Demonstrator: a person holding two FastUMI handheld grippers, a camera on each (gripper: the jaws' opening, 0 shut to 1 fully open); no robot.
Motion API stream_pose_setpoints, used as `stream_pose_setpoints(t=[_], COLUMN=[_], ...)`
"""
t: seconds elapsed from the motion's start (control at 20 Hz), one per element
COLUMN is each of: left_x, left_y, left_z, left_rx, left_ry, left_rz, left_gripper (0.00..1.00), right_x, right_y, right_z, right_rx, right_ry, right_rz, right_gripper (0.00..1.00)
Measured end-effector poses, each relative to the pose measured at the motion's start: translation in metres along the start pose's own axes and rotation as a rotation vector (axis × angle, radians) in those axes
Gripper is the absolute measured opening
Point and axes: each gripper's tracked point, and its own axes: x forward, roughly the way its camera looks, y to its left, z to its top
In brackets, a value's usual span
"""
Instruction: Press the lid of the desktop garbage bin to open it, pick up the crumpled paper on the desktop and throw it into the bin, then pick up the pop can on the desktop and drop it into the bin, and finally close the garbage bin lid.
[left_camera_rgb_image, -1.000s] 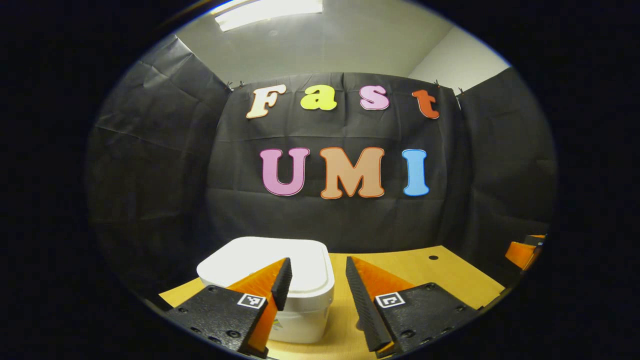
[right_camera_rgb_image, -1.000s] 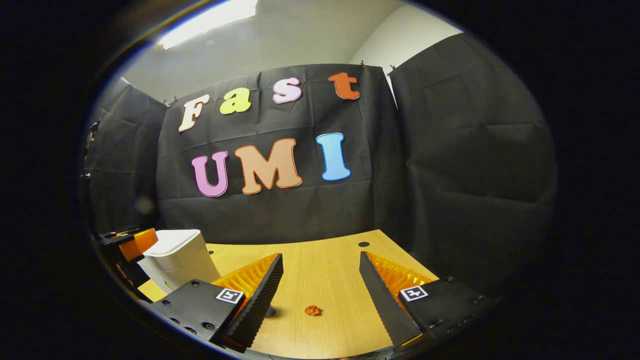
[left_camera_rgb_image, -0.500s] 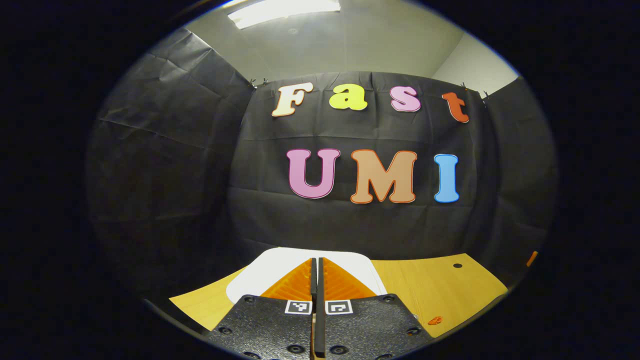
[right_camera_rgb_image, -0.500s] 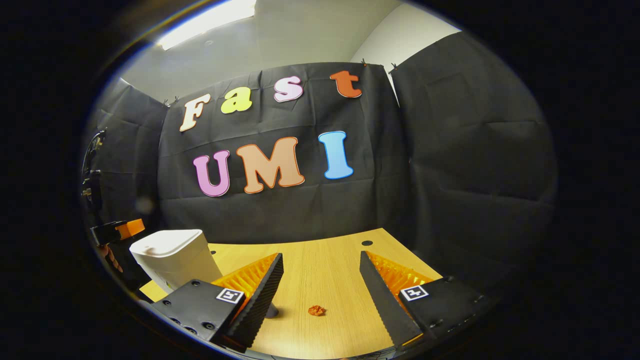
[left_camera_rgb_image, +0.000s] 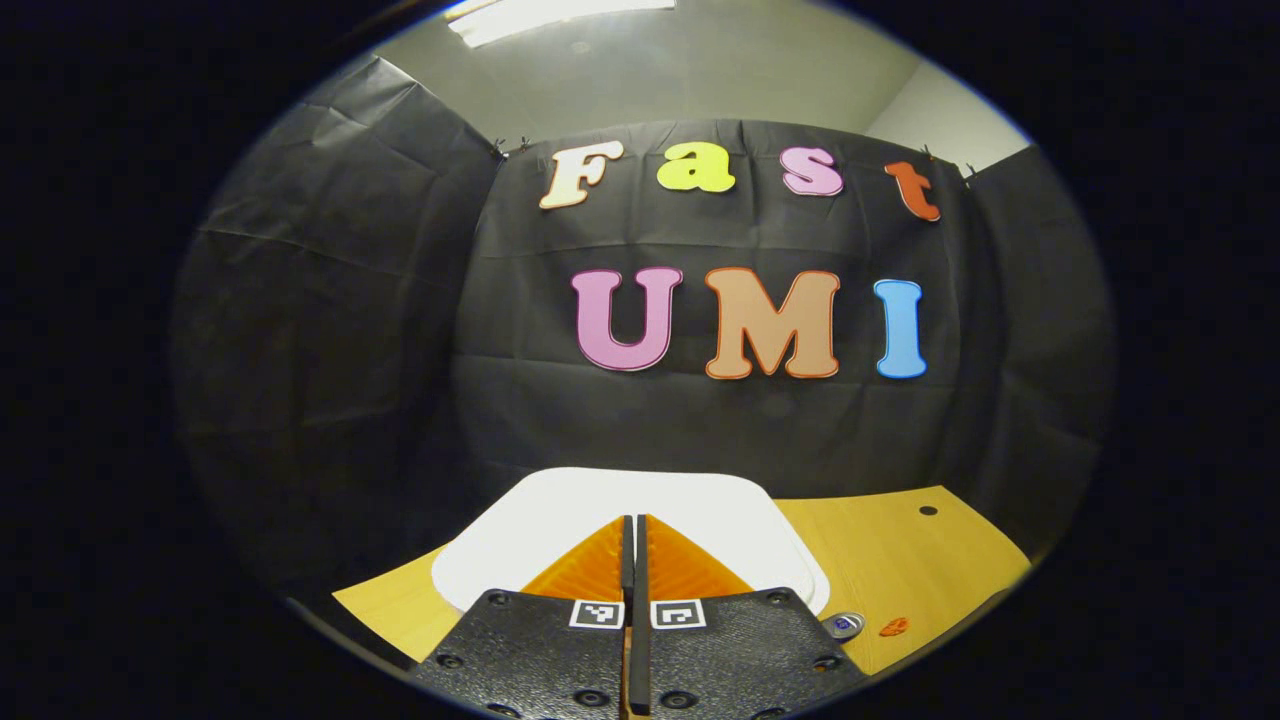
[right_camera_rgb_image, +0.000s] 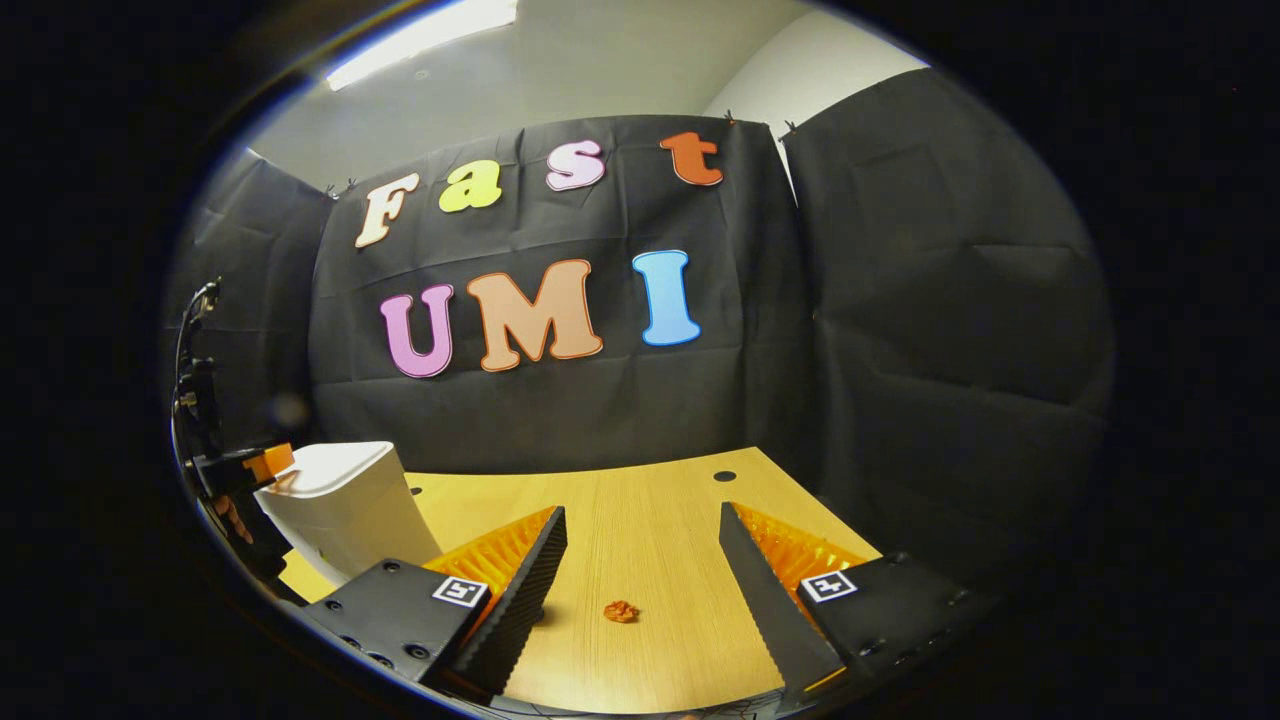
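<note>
Black cloth walls close in my wooden desk (right_camera_rgb_image: 650, 520). My left gripper (left_camera_rgb_image: 632, 525) has its fingers pressed together with nothing between them, above the white bin (left_camera_rgb_image: 640, 510) and its lid. My right gripper (right_camera_rgb_image: 640, 545) is spread wide, the crumpled paper (right_camera_rgb_image: 620, 611) lying on the desk between its fingers. The can (left_camera_rgb_image: 843, 625) sits beside the bin.

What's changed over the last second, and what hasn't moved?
The left gripper shut its fingers with nothing between them and came over the white bin lid, which is still closed. The right gripper stayed open above the table; the crumpled paper and pop can lie untouched.
</note>
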Motion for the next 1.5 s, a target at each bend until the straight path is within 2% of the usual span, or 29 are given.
stream_pose_setpoints(t=[0.35,0.65,0.75,0.8,0.9,1.0,1.15,1.25,1.3,1.5], left_x=[-0.003,-0.002,-0.003,-0.001,-0.003,-0.009,-0.024,-0.036,-0.043,-0.064], left_y=[0.002,-0.005,0.003,0.009,0.015,0.025,0.035,0.037,0.035,0.021], left_z=[0.003,0.003,0.009,0.011,0.014,0.030,0.063,0.081,0.087,0.086], left_rx=[0.043,-0.085,-0.066,-0.066,-0.107,-0.145,-0.148,-0.120,-0.108,-0.090], left_ry=[-0.088,-0.097,-0.112,-0.108,-0.095,-0.122,-0.200,-0.249,-0.268,-0.273], left_rz=[0.029,-0.042,-0.011,0.000,0.013,0.033,0.046,0.047,0.042,0.009], left_gripper=[0.00,0.00,0.00,0.00,0.00,0.00,0.00,0.00,0.00,0.00], right_x=[0.011,0.016,0.018,0.019,0.022,0.029,0.042,0.053,0.060,0.092], right_y=[0.015,0.032,0.034,0.033,0.030,0.025,0.024,0.027,0.029,0.043], right_z=[-0.017,-0.023,-0.029,-0.032,-0.042,-0.056,-0.079,-0.093,-0.101,-0.144], right_rx=[-0.015,-0.096,-0.100,-0.100,-0.096,-0.103,-0.119,-0.134,-0.143,-0.159], right_ry=[0.061,0.073,0.090,0.097,0.121,0.156,0.216,0.255,0.279,0.422], right_rz=[0.030,0.072,0.082,0.081,0.080,0.076,0.091,0.119,0.133,0.223], right_gripper=[0.98,0.97,0.98,0.94,0.97,0.97,0.98,0.94,0.98,0.98])
